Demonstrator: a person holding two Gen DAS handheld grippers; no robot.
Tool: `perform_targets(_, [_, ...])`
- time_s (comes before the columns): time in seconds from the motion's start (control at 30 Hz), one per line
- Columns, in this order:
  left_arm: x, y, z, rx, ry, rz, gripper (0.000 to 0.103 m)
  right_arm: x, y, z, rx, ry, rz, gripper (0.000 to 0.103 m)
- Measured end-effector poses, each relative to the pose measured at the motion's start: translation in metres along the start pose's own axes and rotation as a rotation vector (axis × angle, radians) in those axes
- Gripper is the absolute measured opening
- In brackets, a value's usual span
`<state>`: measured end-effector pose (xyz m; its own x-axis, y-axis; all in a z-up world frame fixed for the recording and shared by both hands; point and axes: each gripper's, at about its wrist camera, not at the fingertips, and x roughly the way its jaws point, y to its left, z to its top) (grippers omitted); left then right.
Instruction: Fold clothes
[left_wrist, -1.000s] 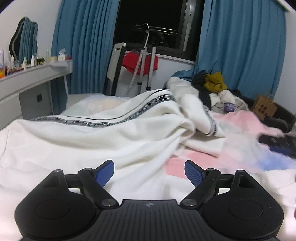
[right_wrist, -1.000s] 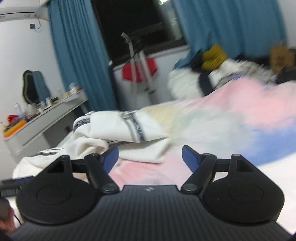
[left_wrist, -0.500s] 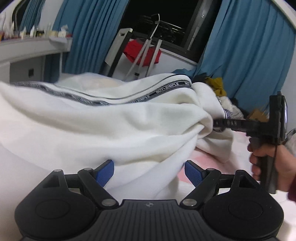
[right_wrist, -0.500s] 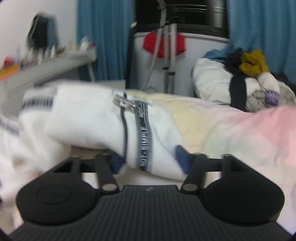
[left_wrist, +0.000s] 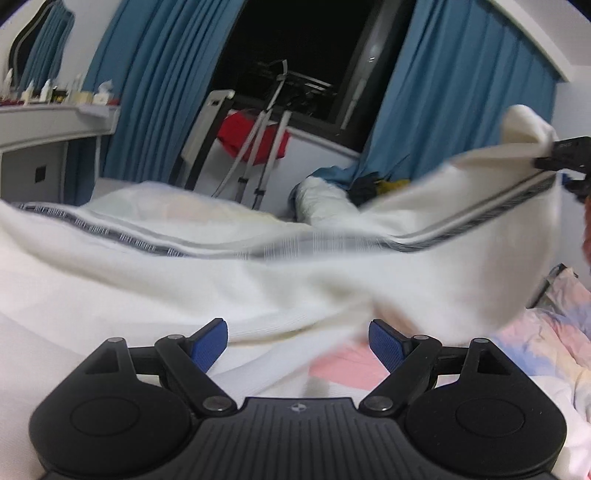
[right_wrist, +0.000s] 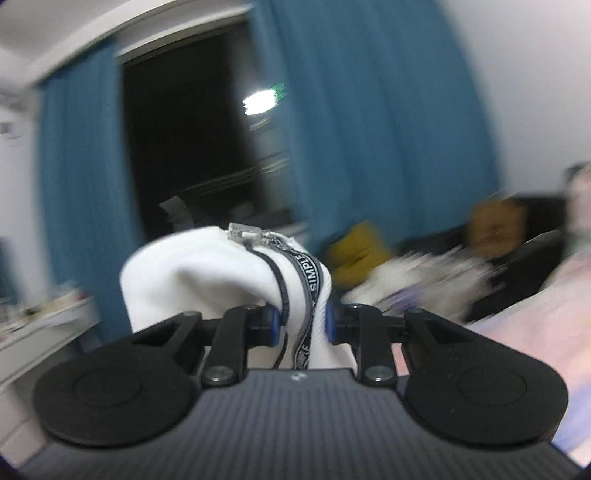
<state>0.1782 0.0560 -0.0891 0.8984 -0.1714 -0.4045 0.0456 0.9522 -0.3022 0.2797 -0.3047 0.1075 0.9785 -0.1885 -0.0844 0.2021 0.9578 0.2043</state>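
A white garment (left_wrist: 258, 280) with a grey-black printed stripe lies bunched on the bed. My left gripper (left_wrist: 298, 341) is open just above its near folds, holding nothing. My right gripper (right_wrist: 300, 325) is shut on one end of the garment (right_wrist: 221, 273), the striped band pinched between the pads. In the left wrist view the right gripper (left_wrist: 565, 158) shows at the far right, holding that end lifted high, so the cloth stretches up from the bed.
The bed has a pink and blue pastel sheet (left_wrist: 554, 332). A pile of other clothes (left_wrist: 369, 184) lies at its far end. A drying rack with a red item (left_wrist: 255, 140) stands by the dark window. A white desk (left_wrist: 48, 122) is at left.
My right gripper has closed on the striped end of the garment and raised it up and to the right. The left gripper stays open over the cloth.
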Motion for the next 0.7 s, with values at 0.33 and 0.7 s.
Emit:
perform_targets(0.33, [0.010, 0.002, -0.005, -0.013, 0.067, -0.004, 0.086, 0.062, -0.106, -0.021, 0.137, 0.279, -0.267, 0.026])
perform_targets(0.7, [0.029, 0.005, -0.016, -0.001, 0.106, -0.013, 0.087, 0.120, -0.150, -0.110, 0.302, 0.448, -0.043, 0.056])
